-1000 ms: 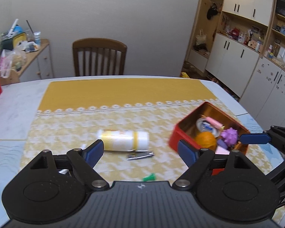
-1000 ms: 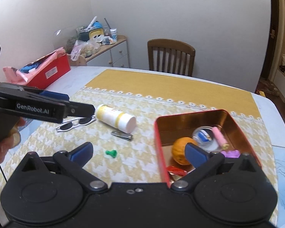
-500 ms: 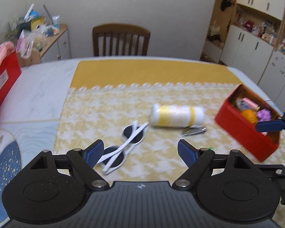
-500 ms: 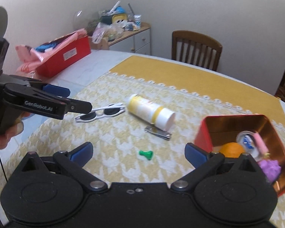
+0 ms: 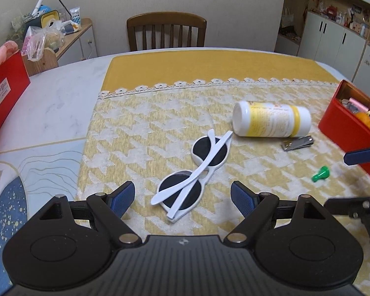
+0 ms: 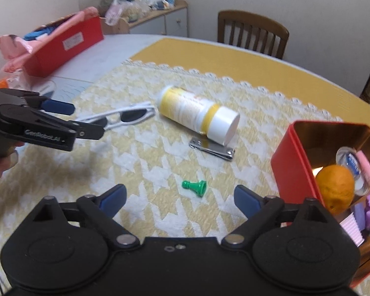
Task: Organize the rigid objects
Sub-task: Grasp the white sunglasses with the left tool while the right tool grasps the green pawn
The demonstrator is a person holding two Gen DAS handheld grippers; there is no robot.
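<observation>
left tongs (image 5: 182,196) now over folded white sunglasses (image 5: 193,172), houndstooth cloth (image 5: 140,133)

Left wrist view: sits behind the left gripper (image 5: 182,198), tilted down across the yellow houndstooth tablecloth (image 5: 148,128), close over the folded white sunglasses (image 5: 197,170) at lower centre; wooden chair (image 5: 166,30) at top.
Right wrist view: sits behind the right gripper (image 6: 178,197), tilted down, near the small green pawn (image 6: 194,186); open red tin (image 6: 293,170) at right edge.
Shared: sunglasses, lying white-and-yellow bottle (image 5: 271,122), metal nail clipper (image 5: 297,143), pawn, tin, chair.
</observation>
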